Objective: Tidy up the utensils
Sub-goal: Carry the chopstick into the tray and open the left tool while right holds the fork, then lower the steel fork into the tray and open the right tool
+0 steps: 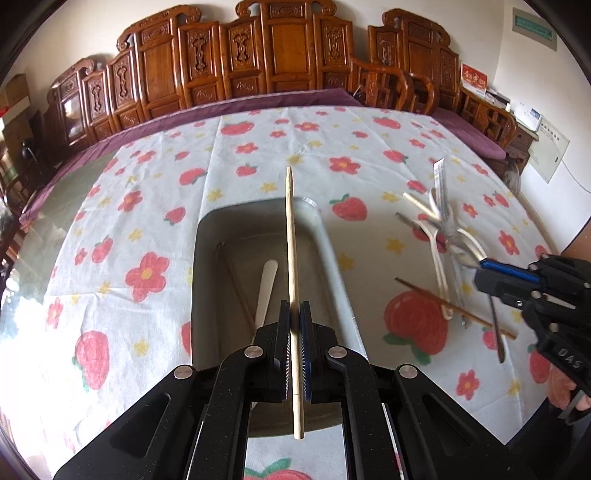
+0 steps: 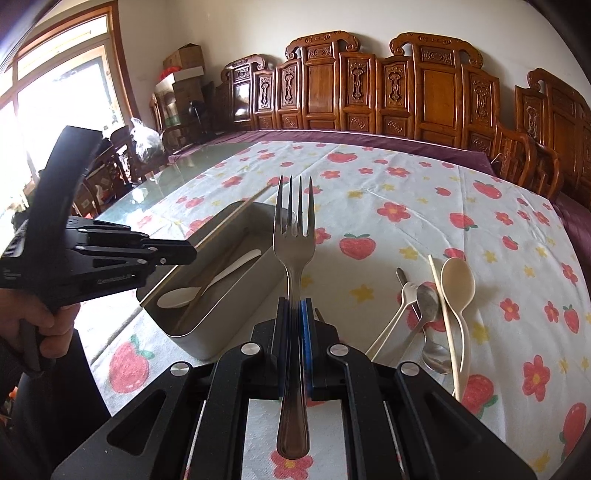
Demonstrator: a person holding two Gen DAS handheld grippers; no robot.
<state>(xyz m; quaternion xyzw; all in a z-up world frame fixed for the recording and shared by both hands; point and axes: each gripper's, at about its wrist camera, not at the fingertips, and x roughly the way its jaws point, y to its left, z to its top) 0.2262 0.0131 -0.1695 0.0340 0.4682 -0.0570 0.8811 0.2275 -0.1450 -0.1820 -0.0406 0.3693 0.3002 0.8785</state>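
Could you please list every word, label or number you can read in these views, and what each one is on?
"DAS": on the right gripper body.
"GenRobot.A", cut off: on the left gripper body.
Red box, green wall sign, wall papers: print too blurred to read.

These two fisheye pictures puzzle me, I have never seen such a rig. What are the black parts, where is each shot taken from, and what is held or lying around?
There is no robot here: a person holds a two-finger gripper in each hand, and each carries a camera looking along its fingers. In the left wrist view, the left gripper is shut on a chopstick above a grey box. In the right wrist view, the right gripper is shut on a metal fork. The box already holds a white spoon and a chopstick. On the flowered tablecloth more utensils wait in a pile: spoons, a pale fork, another chopstick.
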